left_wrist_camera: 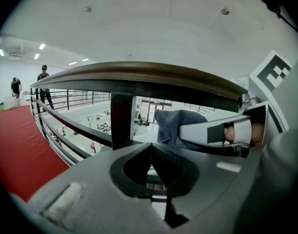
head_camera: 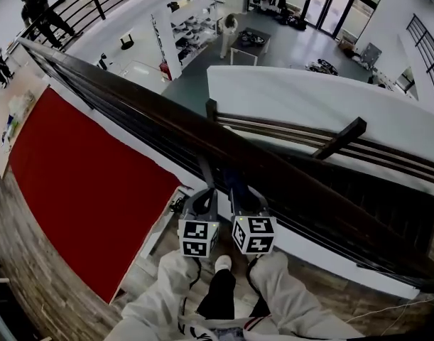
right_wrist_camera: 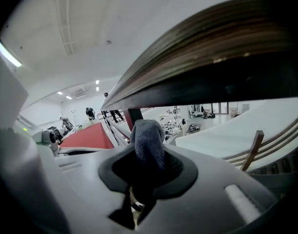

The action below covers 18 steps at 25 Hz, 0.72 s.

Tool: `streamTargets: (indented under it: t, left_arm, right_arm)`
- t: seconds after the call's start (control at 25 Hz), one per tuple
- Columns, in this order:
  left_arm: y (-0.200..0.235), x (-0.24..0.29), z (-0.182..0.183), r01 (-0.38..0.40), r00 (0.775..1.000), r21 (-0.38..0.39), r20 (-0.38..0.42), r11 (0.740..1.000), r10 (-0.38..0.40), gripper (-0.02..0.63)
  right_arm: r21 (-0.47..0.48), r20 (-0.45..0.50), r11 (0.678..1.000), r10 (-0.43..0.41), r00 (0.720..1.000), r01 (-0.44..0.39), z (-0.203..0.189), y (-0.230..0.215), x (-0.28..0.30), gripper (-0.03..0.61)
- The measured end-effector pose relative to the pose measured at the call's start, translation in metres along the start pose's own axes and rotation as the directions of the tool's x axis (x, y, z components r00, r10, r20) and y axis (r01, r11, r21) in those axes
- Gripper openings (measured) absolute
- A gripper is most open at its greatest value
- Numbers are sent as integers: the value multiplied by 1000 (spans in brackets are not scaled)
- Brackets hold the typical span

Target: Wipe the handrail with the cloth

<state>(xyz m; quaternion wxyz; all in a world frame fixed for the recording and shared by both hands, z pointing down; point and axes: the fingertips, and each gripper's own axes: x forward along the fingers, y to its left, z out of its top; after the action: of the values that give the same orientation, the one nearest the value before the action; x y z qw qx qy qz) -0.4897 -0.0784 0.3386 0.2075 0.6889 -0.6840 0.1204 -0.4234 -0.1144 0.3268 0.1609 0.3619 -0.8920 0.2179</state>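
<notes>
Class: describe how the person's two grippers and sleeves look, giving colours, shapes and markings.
The left gripper and right gripper have grey moulded bodies with dark jaw openings. Each carries a white cube printed with black square markers. The sleeves are white.

Glossy, dark-stained wooden handrail (right_wrist_camera: 212, 48) with streaked grain; soft, nubbly grey-blue cloth (right_wrist_camera: 149, 140); smooth, matt grey plastic body of the right gripper (right_wrist_camera: 145, 164); matt red floor covering (head_camera: 82, 190) over wood-look plank floor (head_camera: 32, 275).

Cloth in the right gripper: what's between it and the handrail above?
Nothing solid. In the right gripper view the cloth sits just under the handrail, and only a thin strip of open air shows between its top and the rail's dark underside.
</notes>
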Motion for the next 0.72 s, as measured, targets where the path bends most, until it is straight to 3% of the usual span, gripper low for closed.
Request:
streamTargets:
  t: [0.16, 0.72]
  left_arm:
    - [23, 8, -9, -1, 1000, -6, -28, 1000, 1, 3]
    - [58, 30, -12, -5, 1000, -22, -12, 1000, 5, 3]
  right_arm:
    - [19, -21, 1000, 8, 1000, -8, -9, 12, 31, 72]
    - [49, -74, 999, -2, 997, 6, -21, 10, 107, 72]
